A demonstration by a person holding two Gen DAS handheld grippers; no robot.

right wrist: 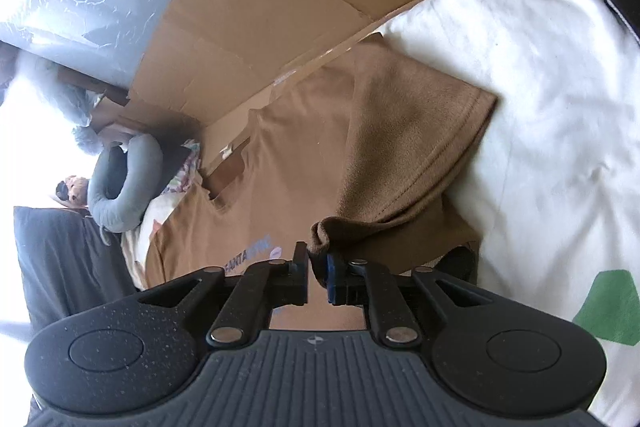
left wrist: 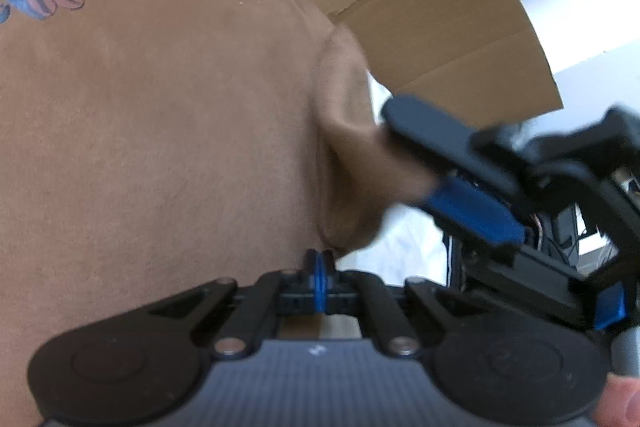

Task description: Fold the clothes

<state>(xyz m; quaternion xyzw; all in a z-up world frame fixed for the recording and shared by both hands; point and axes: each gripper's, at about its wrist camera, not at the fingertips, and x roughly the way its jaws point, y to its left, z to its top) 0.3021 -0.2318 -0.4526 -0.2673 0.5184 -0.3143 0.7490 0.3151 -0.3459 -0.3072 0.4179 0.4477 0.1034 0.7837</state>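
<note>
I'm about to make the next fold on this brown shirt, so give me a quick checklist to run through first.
1. Left gripper shut: ok.
2. Left gripper actually pinching cloth: cannot tell; its tips sit at the shirt's edge.
3. Right gripper gripping the sleeve: not ok; the jaws stand apart, with a bunch of cloth loose between them.
4. Shirt body smooth on the cardboard: ok.
5. Sleeve lying flat: not ok; it is raised and creased.
6. Grippers clear of each other: ok; they are close but apart.
</note>
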